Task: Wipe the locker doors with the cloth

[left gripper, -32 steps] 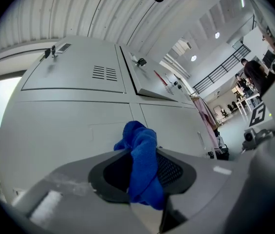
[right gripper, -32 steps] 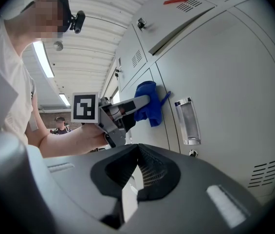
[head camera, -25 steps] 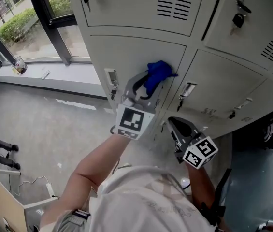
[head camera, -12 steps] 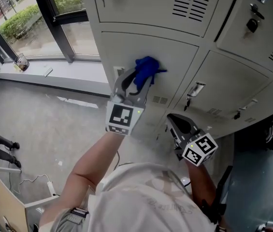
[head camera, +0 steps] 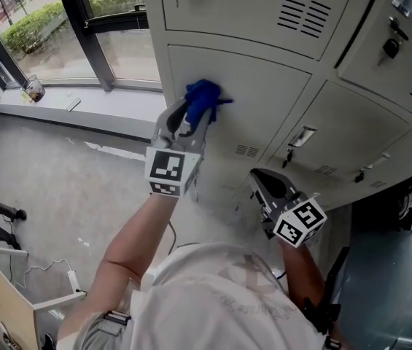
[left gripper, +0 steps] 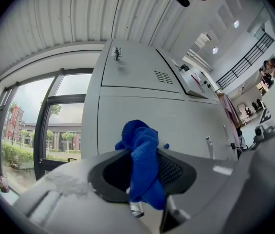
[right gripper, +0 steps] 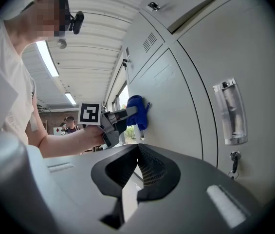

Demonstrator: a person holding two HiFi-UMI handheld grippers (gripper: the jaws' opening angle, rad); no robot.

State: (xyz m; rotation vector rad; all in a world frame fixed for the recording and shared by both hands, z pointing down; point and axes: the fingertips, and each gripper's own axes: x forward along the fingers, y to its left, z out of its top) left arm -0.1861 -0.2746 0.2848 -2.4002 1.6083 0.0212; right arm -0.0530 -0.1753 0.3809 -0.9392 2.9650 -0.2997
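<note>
A blue cloth (head camera: 204, 97) is pressed against a pale grey locker door (head camera: 264, 93), near that door's upper left part. My left gripper (head camera: 193, 111) is shut on the cloth, which bunches out past the jaws in the left gripper view (left gripper: 142, 164). The door (left gripper: 176, 126) fills the space just behind it. My right gripper (head camera: 262, 184) hangs lower, off the neighbouring door, shut with nothing in it. In the right gripper view the jaws (right gripper: 137, 147) meet, and beyond them the cloth (right gripper: 138, 112) touches the door.
A clear door handle (right gripper: 229, 112) with a key (right gripper: 233, 162) under it is at the right. More locker doors with vent slots (head camera: 304, 13) stand above. A window (head camera: 60, 28) and its sill with a jar (head camera: 33, 90) lie left. A cardboard box (head camera: 1, 297) sits on the floor.
My left gripper has carried the cloth up and to the left across the door. The right gripper has barely moved.
</note>
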